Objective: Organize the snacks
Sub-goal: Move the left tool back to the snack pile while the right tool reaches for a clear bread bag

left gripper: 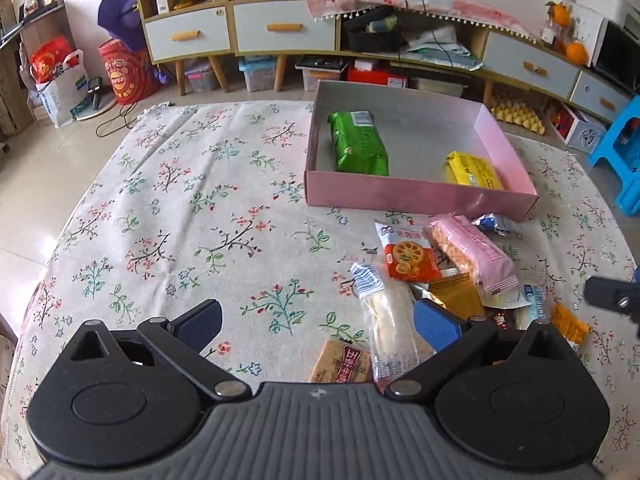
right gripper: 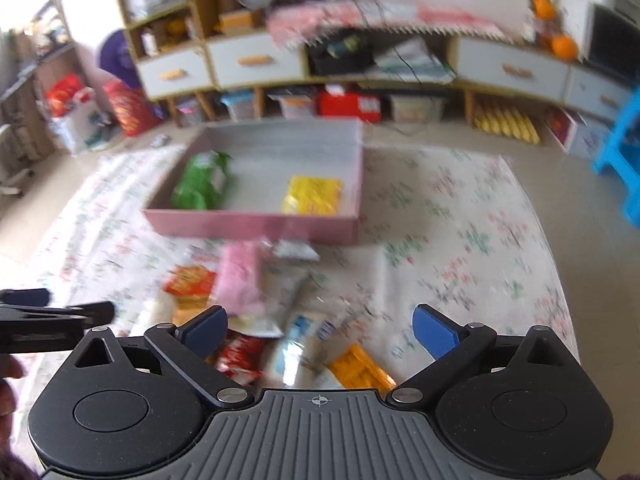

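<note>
Left gripper [left gripper: 318,326]: held released, nothing grasped.
Right gripper [right gripper: 320,330]: released, above snack pile [right gripper: 256,320].
Pink box [left gripper: 416,194]: green packet [left gripper: 358,144] contained.

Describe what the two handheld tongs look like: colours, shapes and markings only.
The left tongs and right tongs look identical: matte black linkage arms on silver rivets, two round black discs at the base, and a grey ribbed central plate with a small crosshair mark. Each finger ends in a blue textured pad. No cables show. A sliver of bare hand shows at the right view's left edge.

green pack [left gripper: 358,142], yellow pack [left gripper: 472,169] in pink box [left gripper: 416,196]
</note>
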The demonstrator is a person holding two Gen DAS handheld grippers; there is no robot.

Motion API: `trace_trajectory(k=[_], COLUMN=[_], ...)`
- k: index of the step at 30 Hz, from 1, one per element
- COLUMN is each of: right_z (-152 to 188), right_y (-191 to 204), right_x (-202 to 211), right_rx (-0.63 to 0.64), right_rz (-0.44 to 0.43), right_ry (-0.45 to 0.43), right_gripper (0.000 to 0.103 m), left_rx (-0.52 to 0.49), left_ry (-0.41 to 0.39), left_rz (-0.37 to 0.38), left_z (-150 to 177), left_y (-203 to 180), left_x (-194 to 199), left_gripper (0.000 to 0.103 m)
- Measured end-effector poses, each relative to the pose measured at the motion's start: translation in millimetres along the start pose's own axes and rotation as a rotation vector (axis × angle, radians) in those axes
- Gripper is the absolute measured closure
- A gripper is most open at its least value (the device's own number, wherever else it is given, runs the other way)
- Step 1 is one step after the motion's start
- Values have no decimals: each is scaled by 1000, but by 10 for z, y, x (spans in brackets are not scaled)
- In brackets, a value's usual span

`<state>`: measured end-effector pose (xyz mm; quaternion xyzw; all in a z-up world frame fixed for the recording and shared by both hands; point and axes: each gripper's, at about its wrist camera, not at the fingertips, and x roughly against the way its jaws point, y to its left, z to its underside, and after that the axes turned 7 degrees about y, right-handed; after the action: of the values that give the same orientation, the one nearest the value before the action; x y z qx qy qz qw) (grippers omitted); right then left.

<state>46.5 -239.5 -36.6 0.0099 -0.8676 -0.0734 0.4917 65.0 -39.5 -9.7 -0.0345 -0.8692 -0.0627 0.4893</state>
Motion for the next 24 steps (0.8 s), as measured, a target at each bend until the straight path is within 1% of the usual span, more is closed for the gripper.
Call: trace_trajectory(k=[4, 8, 12, 16, 20, 24], right_z=[24, 22, 13, 31, 57, 69], right_y=[31, 23, -73, -171, -265, -307], right_x=[5, -35, -135, -220, -320, -359], right_rx=[4, -3, -70, -137, -213, -256], right_rz=[-33, -19, -10, -13, -28, -28], right_ry=[13, 41, 93, 134, 188, 213], right_gripper=[3, 3, 3, 3, 3, 5], left_rx=[-23, -24, -18, -2, 6, 1], left_ry=[-13, 3, 9, 14, 26, 27], left_rz=[-10, 2, 1, 18, 33, 39], left_z=[-26, -35, 1, 80, 103, 90], left_y=[-38, -35, -27, -11, -67, -79], left_x=[76, 124, 158, 118, -64, -108], left_gripper=[1, 1, 1, 1, 1, 1])
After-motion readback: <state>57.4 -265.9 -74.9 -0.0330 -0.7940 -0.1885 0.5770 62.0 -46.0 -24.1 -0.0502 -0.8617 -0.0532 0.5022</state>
